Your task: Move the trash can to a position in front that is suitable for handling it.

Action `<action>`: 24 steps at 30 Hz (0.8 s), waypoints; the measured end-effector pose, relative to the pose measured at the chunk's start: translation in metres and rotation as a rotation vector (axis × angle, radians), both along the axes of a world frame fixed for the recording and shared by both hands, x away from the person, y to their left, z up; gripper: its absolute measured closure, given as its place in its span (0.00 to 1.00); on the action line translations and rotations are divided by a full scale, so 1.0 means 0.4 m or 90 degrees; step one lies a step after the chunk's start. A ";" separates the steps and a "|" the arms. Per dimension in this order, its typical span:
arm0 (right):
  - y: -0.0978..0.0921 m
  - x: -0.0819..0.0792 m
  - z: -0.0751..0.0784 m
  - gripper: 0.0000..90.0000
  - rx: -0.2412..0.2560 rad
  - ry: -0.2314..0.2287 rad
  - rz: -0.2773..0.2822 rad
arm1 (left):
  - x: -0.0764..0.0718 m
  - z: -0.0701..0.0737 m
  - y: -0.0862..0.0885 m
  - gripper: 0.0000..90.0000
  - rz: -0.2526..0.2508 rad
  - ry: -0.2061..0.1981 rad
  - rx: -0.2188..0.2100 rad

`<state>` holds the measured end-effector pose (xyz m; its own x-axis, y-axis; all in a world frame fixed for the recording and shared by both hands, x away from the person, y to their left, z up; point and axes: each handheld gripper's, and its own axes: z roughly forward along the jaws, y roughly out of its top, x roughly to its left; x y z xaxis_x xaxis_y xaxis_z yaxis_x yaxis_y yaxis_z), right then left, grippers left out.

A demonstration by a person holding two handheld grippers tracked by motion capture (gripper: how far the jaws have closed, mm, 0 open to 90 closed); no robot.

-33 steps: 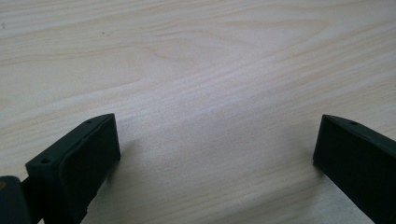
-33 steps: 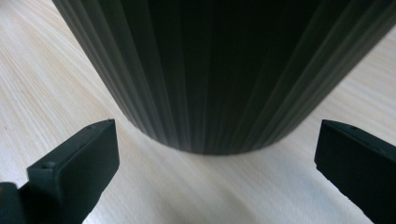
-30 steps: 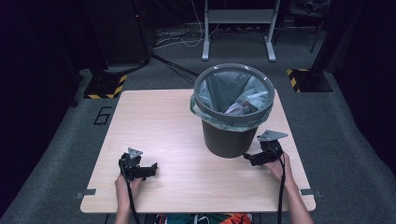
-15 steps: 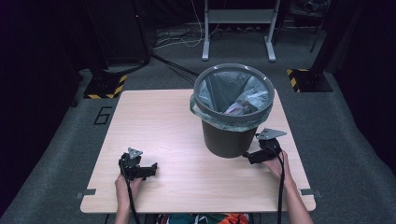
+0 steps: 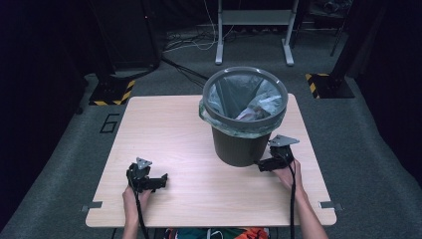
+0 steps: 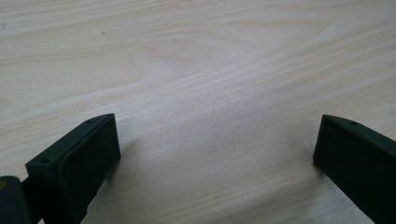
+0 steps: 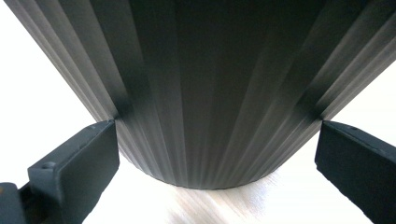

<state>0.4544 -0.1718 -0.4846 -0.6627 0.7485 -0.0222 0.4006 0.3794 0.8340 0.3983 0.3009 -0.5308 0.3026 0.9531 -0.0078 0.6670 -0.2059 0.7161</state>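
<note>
A dark ribbed waste bin (image 5: 239, 144) lined with a clear bag stands on the right half of the wooden table (image 5: 169, 129); crumpled wrappers lie inside it. My right gripper (image 5: 263, 167) sits low at the bin's right base, open, jaws pointing at the bin wall. In the right gripper view the ribbed bin (image 7: 210, 93) rises close ahead between the spread jaws of the right gripper (image 7: 217, 154). My left gripper (image 5: 161, 180) rests on the table near the front left, open. Bare wood lies between the jaws of the left gripper (image 6: 217, 149).
The table's front edge (image 5: 209, 223) lies just below both hands. Beyond the table are a grey carpet floor, a metal stand (image 5: 254, 30) with cables, and yellow-black striped bases (image 5: 110, 92) at both sides.
My right gripper has moved slightly left and down toward the base of the bin. The left gripper has stayed put.
</note>
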 end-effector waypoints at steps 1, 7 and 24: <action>0.003 0.001 0.001 0.00 0.001 0.001 -0.001 | 0.000 0.000 0.000 0.00 0.000 0.000 0.000; 0.018 0.008 0.009 0.00 0.003 0.000 -0.001 | 0.000 0.000 0.000 0.00 0.000 0.000 0.000; 0.079 0.029 0.012 0.00 0.006 -0.009 -0.020 | 0.001 0.000 0.001 0.00 -0.003 -0.001 0.001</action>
